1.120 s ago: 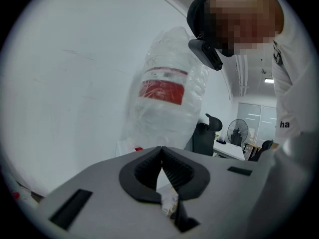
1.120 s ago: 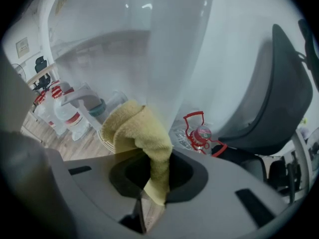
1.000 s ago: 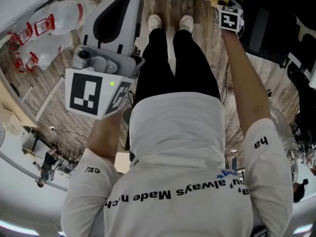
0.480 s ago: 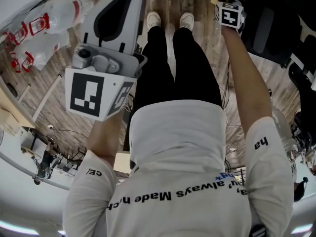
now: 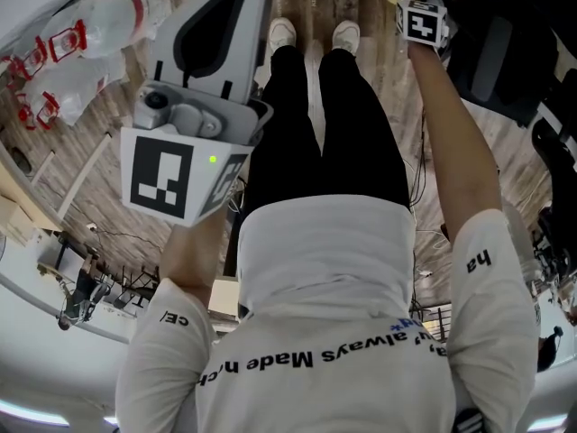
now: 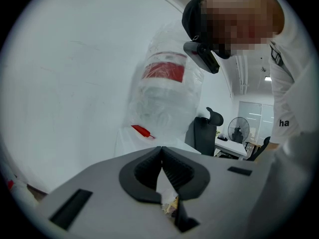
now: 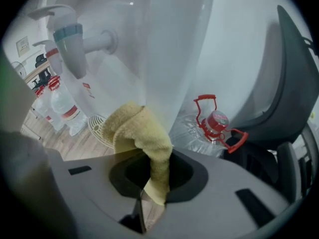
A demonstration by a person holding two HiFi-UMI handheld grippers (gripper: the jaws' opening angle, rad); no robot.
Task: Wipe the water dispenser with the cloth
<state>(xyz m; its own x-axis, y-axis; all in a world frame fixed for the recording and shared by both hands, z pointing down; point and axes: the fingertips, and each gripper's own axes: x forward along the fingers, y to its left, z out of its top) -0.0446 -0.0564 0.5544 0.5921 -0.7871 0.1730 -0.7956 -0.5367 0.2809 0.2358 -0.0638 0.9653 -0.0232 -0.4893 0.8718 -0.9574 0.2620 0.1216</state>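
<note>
Water dispenser (image 7: 174, 44): where is it now?
— Right in front of the right tongs (image 7: 154, 183). Its white front fills their view, with the tap (image 7: 75, 39) up and to the left.
— And the cloth (image 7: 144, 133)?
— Yellow, clamped between those tongs. The bunched end stands up past the tips and seems to lie against the white panel, below and to the right of the tap.
— What has changed in the last second?
— In the head view the right tongs have crept a little further forward, away from the person's body. The left tongs (image 6: 160, 156) have hardly shifted.
— The left ones hold anything?
— No, they are closed tip to tip on nothing and raised off to the side.
— So what does that mean?
— I judge a wiping stroke is under way along the front, one-handed. The tap and the rest of the casing look still to be done.
— Anything nearby?
— A bottle (image 7: 214, 123) with a red cap lies on the floor (image 7: 65, 141) beyond the panel, well apart from the cloth.
</note>
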